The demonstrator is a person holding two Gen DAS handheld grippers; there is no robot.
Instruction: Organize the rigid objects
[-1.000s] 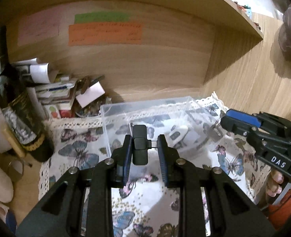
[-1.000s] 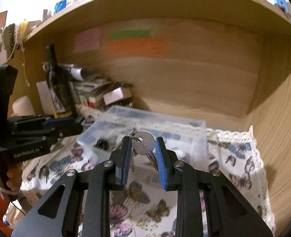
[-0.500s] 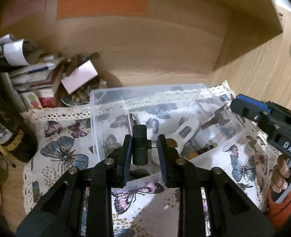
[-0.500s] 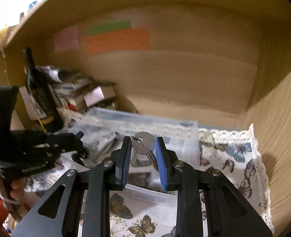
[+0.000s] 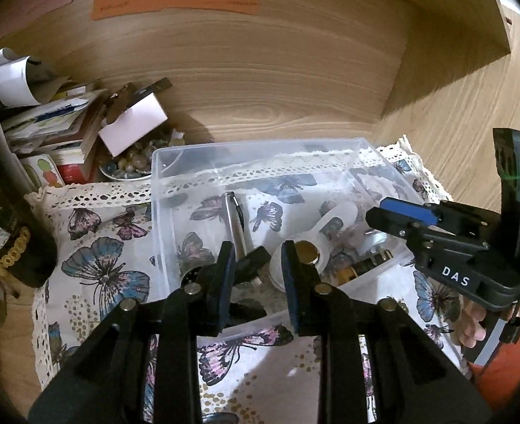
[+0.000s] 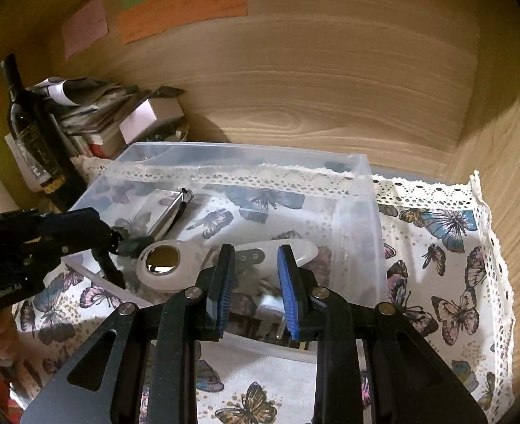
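Note:
A clear plastic box [image 5: 260, 152] [image 6: 358, 212] stands on a butterfly cloth and holds several small objects. My left gripper [image 5: 256, 268] is open over the box's near edge; the small black object [image 5: 251, 265] sits loose between its fingers, tilted, in the box. My right gripper [image 6: 254, 279] is open and empty over the box's near right part, with a blurred silver key [image 6: 270, 305] below it. A white opener with a metal disc [image 6: 164, 261] [image 5: 307, 251] and a metal pen [image 5: 237, 226] lie in the box.
A dark wine bottle [image 6: 33, 134] and a pile of papers and boxes [image 5: 65, 123] stand left of the box. A bowl of beads [image 5: 136, 162] sits behind it. Wooden walls close the back and right. The cloth [image 6: 447, 247] extends right of the box.
Both grippers moved forward and down over the box. The left gripper let go of the black object and the right let go of the key; both now lie in the box.

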